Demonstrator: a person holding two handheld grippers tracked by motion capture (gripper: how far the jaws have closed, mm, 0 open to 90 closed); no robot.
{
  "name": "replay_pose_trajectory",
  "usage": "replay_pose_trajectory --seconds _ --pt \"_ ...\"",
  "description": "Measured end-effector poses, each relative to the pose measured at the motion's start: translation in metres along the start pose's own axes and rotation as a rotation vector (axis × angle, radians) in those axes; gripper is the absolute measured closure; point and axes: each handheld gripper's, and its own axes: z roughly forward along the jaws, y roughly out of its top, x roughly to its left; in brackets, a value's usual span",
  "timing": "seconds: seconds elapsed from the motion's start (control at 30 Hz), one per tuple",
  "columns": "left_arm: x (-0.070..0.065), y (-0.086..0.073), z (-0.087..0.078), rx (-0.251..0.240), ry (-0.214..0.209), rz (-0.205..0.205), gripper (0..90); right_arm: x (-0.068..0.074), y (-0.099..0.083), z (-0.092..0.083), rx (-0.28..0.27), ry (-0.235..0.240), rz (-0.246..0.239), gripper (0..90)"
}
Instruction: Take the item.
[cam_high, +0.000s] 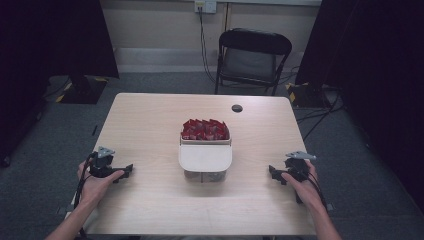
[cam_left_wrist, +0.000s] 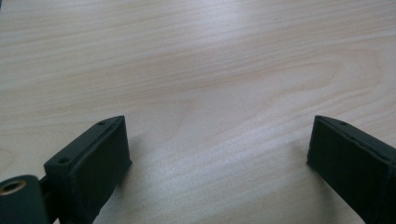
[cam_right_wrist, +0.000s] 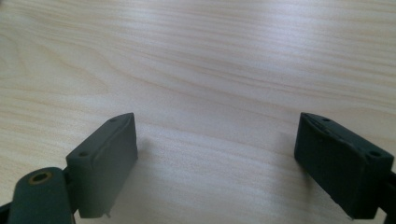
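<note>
The room is dim, its corners nearly black, and soft overhead light falls on the pale table (cam_high: 150, 120). A broad sheen lies across the wood grain in both gripper views, where the close jaws look soft-edged and cast faint shadows. The high view is slightly grainy.

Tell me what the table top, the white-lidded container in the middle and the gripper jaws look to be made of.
Pale wooden table top: light wood or wood-look laminate, smooth with a soft sheen; grain lines show. Clear container with a white lid: probably plastic, see-through walls, matte lid; the red pieces behind it are too small to judge. Left gripper and right gripper: black, matte jaws, likely moulded plastic or rubber-faced, with screw holes.
</note>
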Motion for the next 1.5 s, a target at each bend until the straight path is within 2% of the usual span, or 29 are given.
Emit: replay_pose_trajectory --seconds 0.17,0.43,0.53,0.63,0.73,0.87,1.0,1.13,1.33,1.5 --pt "-0.002 0.000 0.000 0.004 0.023 -0.018 3.3 0.000 0.000 0.000 0.000 0.000 0.001 12.7" --pt "-0.001 0.000 0.000 0.008 0.014 -0.014 2.1 0.000 0.000 0.000 0.000 0.001 0.000 12.6" --pt "0.000 0.000 -0.001 -0.002 0.005 -0.011 4.5 0.000 0.000 0.000 0.000 0.001 0.000 12.6" --pt "0.002 0.000 -0.002 -0.011 0.003 -0.042 9.5 0.000 0.000 0.000 0.000 0.001 0.000 12.6" --pt "0.002 0.000 -0.003 -0.013 0.005 -0.046 11.5 0.000 0.000 0.000 0.000 0.001 0.000 12.6" --pt "0.002 0.001 -0.007 -0.039 -0.004 -0.053 13.9 0.000 0.000 0.000 0.000 0.001 0.000 12.6" --pt "0.001 0.002 -0.008 -0.047 -0.014 -0.059 13.4 0.000 0.000 0.000 0.000 0.001 0.000 12.6" --pt "0.002 0.003 -0.009 -0.058 -0.032 -0.089 12.3 0.000 0.000 0.000 0.000 0.001 0.000 12.6" --pt "0.000 0.004 -0.013 -0.076 -0.024 -0.079 13.7 0.000 0.000 0.000 0.000 0.001 0.000 12.6" --pt "-0.006 0.005 -0.015 -0.091 -0.039 -0.062 12.5 0.000 0.000 0.000 0.000 0.001 0.000 12.6"
